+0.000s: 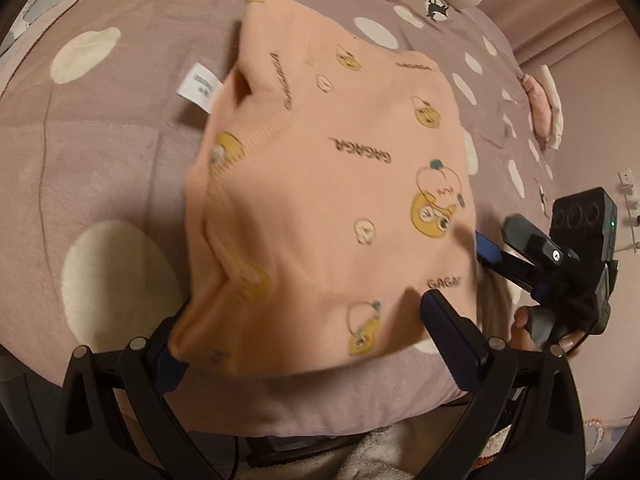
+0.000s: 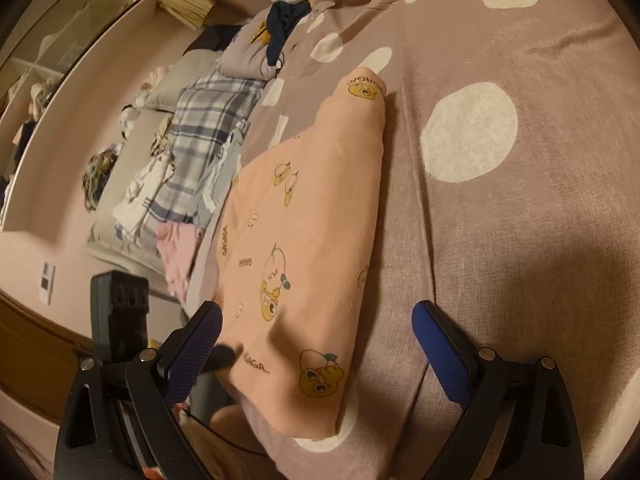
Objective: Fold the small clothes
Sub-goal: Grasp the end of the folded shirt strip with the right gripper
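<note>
Folded peach garment on the polka-dot bed

The peach cotton garment (image 1: 320, 184), printed with yellow cartoon bears and "GAGAGA" lettering, lies folded into a flat block on the mauve bedspread with cream dots (image 1: 100, 152), a white care label (image 1: 199, 87) sticking out at one edge. The left gripper (image 1: 300, 340) is spread wide around its near edge; the right gripper (image 2: 316, 344) is likewise spread, clasping nothing.
</note>
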`<state>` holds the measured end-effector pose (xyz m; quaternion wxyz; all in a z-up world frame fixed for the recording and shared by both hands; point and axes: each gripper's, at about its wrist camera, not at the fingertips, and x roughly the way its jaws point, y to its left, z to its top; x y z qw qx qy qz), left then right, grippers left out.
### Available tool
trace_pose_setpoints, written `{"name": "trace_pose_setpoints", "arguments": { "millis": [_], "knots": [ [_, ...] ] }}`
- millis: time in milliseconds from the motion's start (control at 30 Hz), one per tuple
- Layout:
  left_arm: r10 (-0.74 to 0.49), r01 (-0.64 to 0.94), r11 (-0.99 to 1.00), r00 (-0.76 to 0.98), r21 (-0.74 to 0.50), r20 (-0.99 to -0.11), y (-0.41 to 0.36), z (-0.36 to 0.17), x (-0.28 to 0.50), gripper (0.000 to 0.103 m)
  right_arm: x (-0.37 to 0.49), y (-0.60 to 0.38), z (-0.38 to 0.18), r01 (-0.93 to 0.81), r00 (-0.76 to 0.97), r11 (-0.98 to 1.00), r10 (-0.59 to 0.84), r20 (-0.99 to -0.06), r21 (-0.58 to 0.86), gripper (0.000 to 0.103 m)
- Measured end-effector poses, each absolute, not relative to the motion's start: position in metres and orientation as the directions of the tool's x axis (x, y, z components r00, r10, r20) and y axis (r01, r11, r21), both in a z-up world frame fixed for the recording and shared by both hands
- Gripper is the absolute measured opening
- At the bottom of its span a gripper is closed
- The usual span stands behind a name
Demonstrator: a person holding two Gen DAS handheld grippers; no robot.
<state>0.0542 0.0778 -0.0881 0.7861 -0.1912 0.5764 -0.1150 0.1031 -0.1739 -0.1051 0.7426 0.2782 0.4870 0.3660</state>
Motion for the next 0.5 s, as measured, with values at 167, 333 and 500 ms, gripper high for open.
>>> {"name": "trace_pose_setpoints", "arguments": {
  "millis": [167,333,500],
  "knots": [
    [-0.526,-0.006,0.829,0.327,-0.559,-0.785,0.079,-0.088,0.053,0.103,0.103,-0.173,-0.104,-0.27,0.272,0.599,0.798,-0.537,0.754,0.095],
    [-0.718,-0.001,0.67,0.256,-0.743,-0.648,0.077,-0.106,0.07,0.103,0.111,-0.174,-0.106,-0.231,0.28,0.576,0.811,-0.513,0.784,0.095],
    [-0.815,-0.037,0.527,0.263,-0.849,-0.517,0.094,-0.115,0.078,0.103,0.121,-0.174,-0.108,-0.217,0.271,0.559,0.822,-0.501,0.8,0.095]
  ]
}}
